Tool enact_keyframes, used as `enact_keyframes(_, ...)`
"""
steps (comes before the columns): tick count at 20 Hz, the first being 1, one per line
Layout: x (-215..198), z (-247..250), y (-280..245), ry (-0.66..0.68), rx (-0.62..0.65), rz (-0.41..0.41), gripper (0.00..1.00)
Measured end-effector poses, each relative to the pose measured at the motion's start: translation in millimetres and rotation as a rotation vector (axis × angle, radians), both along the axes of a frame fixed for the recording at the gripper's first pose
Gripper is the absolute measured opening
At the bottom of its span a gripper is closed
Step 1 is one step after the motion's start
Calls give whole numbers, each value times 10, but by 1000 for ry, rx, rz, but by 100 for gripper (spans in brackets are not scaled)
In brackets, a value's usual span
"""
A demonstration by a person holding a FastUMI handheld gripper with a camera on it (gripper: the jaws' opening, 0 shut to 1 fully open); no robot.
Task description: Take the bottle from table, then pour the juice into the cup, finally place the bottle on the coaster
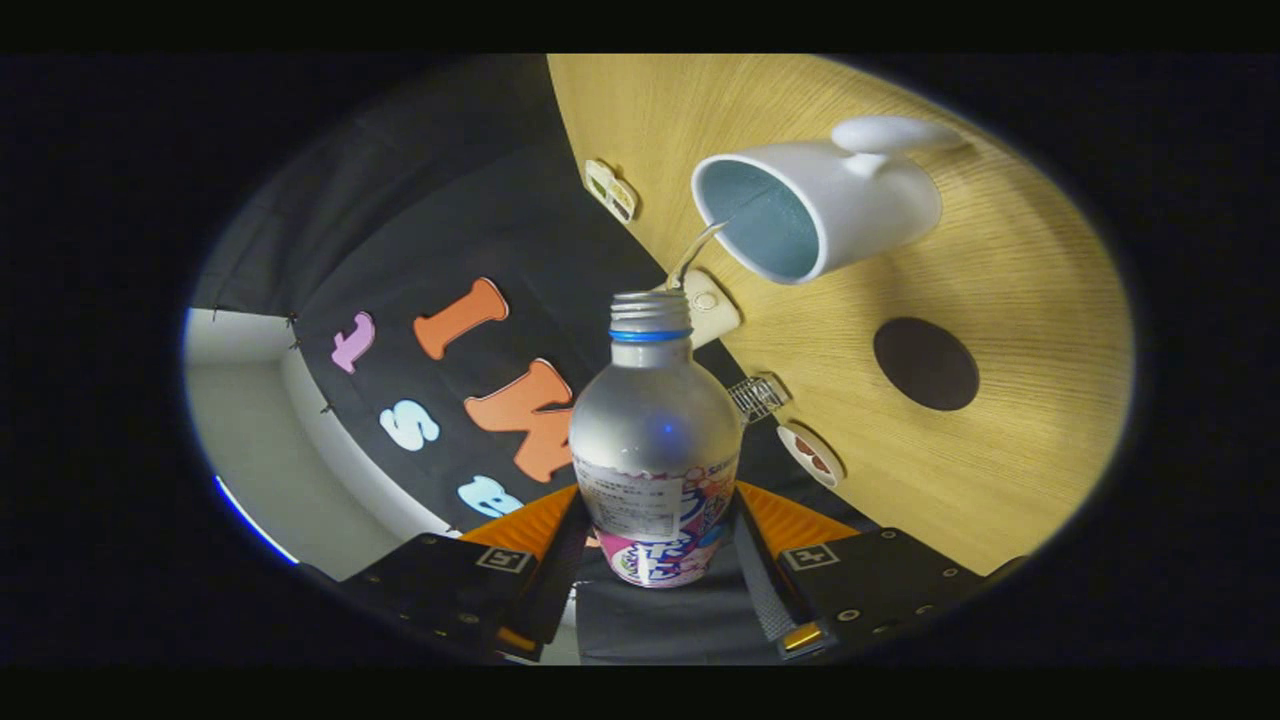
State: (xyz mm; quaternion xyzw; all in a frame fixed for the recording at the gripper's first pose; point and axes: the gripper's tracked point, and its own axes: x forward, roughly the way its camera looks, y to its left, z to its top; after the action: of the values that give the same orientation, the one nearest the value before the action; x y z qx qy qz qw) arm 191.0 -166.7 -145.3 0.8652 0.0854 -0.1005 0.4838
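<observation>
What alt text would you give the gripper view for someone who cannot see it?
The gripper is shut on an open silver bottle, tilted so a thin stream of liquid runs from its mouth into a white cup on the wooden table. A dark round coaster lies near the cup.

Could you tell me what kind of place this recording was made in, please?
Most likely a staged recording booth, not a home: a black cloth wall backs a wooden table holding a white cup and a dark round coaster. The gripper has its jaws shut on an uncapped bottle, pouring.
</observation>
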Motion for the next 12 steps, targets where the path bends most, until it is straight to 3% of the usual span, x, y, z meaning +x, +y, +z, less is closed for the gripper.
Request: enact_keyframes(12,53,225,-6,-58,67,-28,75)
